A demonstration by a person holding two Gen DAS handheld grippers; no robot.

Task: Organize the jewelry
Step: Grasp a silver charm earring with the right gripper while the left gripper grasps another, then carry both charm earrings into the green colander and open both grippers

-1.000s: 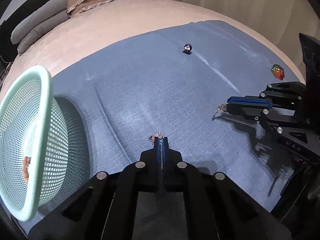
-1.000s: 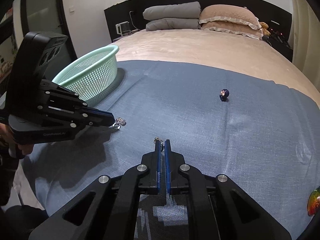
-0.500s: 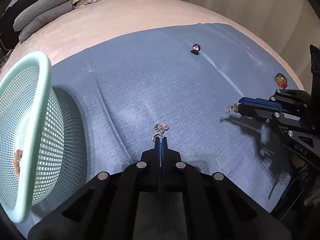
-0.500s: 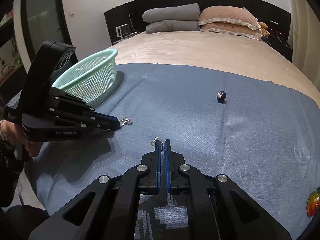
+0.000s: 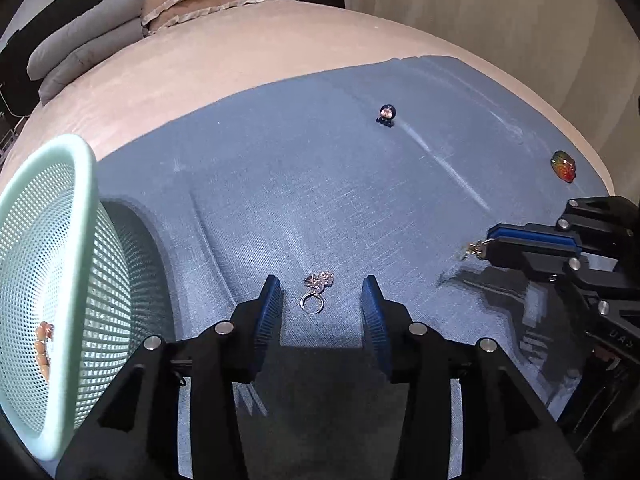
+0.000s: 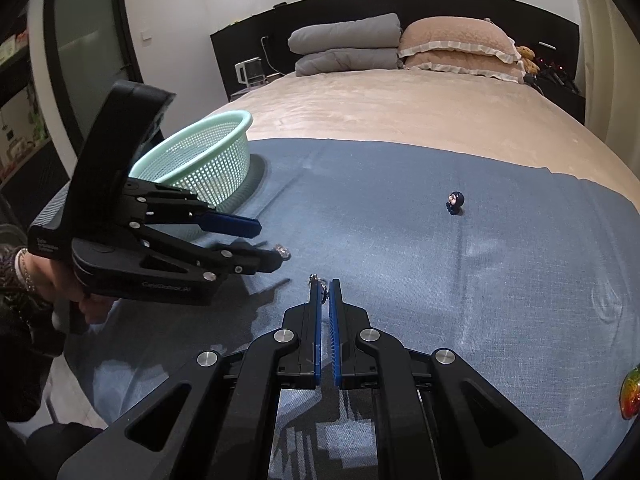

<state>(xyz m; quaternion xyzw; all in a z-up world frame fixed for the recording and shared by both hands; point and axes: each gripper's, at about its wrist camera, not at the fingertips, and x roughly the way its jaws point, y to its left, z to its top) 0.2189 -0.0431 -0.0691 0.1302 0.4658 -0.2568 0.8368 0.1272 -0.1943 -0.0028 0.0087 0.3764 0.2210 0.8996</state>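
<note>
My left claw (image 5: 320, 300) is opening w/ the silver ring (image 5: 314, 298) lying loose on the blue cloth (image 5: 320, 184) btwn the jaws, prob to regrip. Right claw (image 6: 325, 292) is clenched on a small silver piece (image 6: 316, 280). Mint basket (image 5: 60, 248) sits near left, likely the drop spot.

silver ring (image 5: 314, 298) — flat on blue cloth | small silver clasp piece (image 6: 319, 285) — pinched, lifted

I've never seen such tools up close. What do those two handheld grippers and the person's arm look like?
Both grippers, left and right, are matte black linkages with silver round bolts and ribbed blue pads. The left one's boxy black body carries small white lettering. The left hand wears a beaded bracelet and dark patterned sleeve.
</note>
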